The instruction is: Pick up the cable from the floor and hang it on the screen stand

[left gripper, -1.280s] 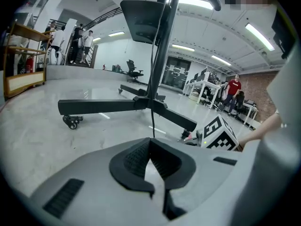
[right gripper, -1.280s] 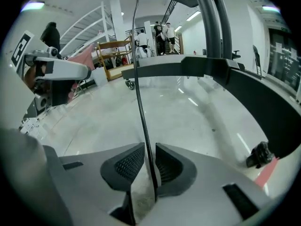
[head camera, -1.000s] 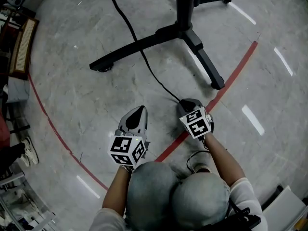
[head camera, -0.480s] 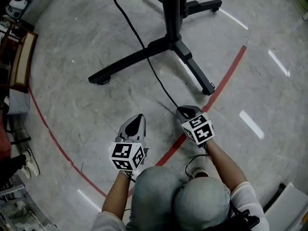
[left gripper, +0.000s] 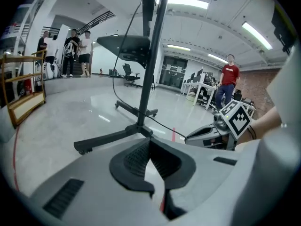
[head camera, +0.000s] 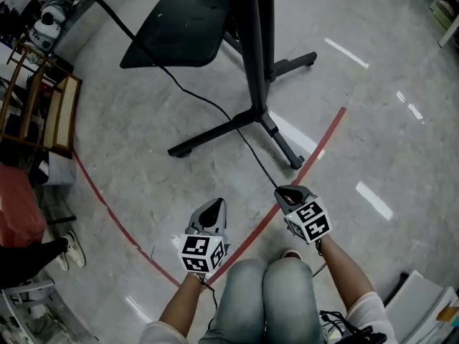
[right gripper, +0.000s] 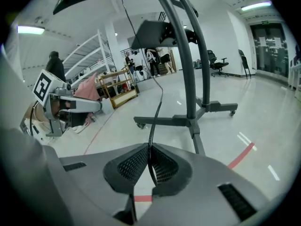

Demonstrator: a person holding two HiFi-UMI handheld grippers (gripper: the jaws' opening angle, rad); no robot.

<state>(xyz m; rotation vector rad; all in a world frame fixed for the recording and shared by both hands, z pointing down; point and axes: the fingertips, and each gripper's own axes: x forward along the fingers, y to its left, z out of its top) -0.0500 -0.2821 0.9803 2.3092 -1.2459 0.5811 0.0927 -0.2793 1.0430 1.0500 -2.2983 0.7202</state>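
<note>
A thin black cable (head camera: 247,149) runs from the upper left, past the screen stand's base, to my right gripper (head camera: 288,191), which is shut on its end. In the right gripper view the cable (right gripper: 157,107) rises taut from between the closed pads. The black screen stand (head camera: 258,56) has a tall pole, spread wheeled legs and a dark panel on top; it stands just beyond both grippers. My left gripper (head camera: 213,208) hangs shut and holds nothing, left of the right one. The left gripper view shows the stand (left gripper: 150,79), the cable (left gripper: 162,126) and the right gripper (left gripper: 211,133).
A curved red line (head camera: 315,156) crosses the grey floor under the grippers. A wooden rack (head camera: 50,113) and clutter line the left edge. A white box (head camera: 423,307) sits at the bottom right. A person (left gripper: 229,79) stands far off among desks.
Both grippers have risen away from the floor and the view has pulled back and up. The cable has come up with the right gripper. More of the stand shows now.
</note>
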